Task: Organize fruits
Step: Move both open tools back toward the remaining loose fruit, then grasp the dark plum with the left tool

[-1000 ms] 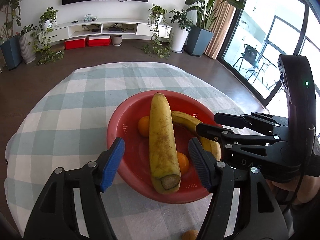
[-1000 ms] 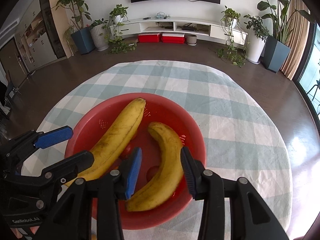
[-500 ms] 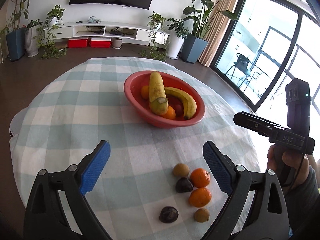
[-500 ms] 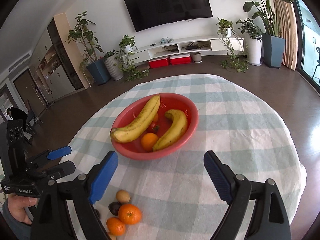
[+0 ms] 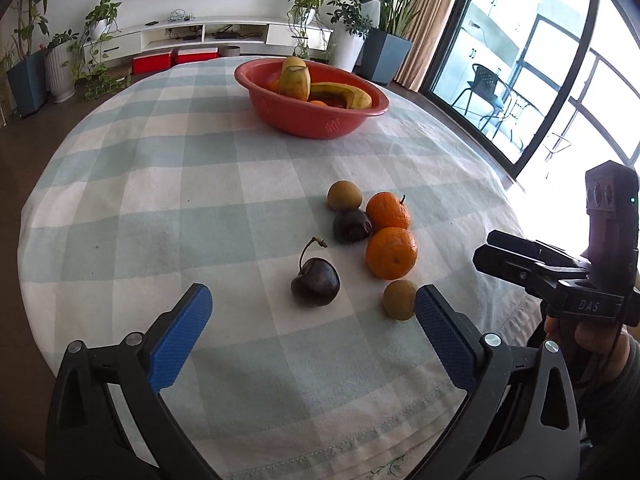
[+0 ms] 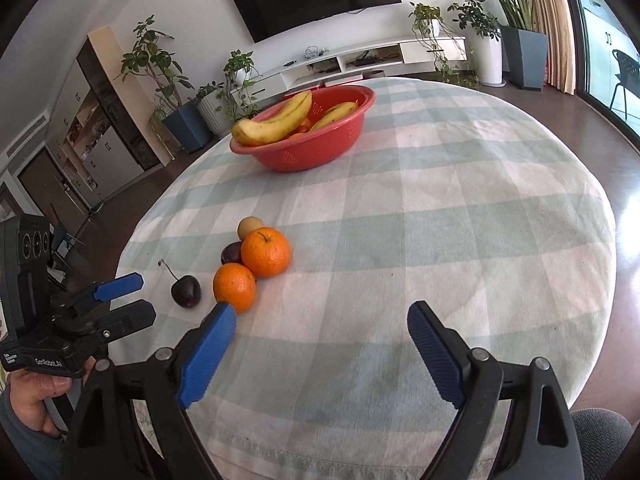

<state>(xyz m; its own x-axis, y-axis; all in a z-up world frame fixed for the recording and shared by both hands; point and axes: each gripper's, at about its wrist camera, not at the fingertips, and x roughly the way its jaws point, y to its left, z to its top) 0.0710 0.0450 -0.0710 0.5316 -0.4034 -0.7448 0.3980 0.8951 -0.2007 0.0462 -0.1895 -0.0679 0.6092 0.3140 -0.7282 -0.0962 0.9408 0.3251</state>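
My left gripper (image 5: pixel 312 332) fingers just spread wide over the near cherry (image 5: pixel 315 281); right gripper (image 6: pixel 320 344) fingers gape empty above worktop (image 6: pixel 440 220)

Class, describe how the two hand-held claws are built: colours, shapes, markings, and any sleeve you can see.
Both claws, left claw and right claw, have black angular frames with silver rivets and blue textured pads. The right body reads "DAS" with a green light above. A grey sleeve covers that wrist.
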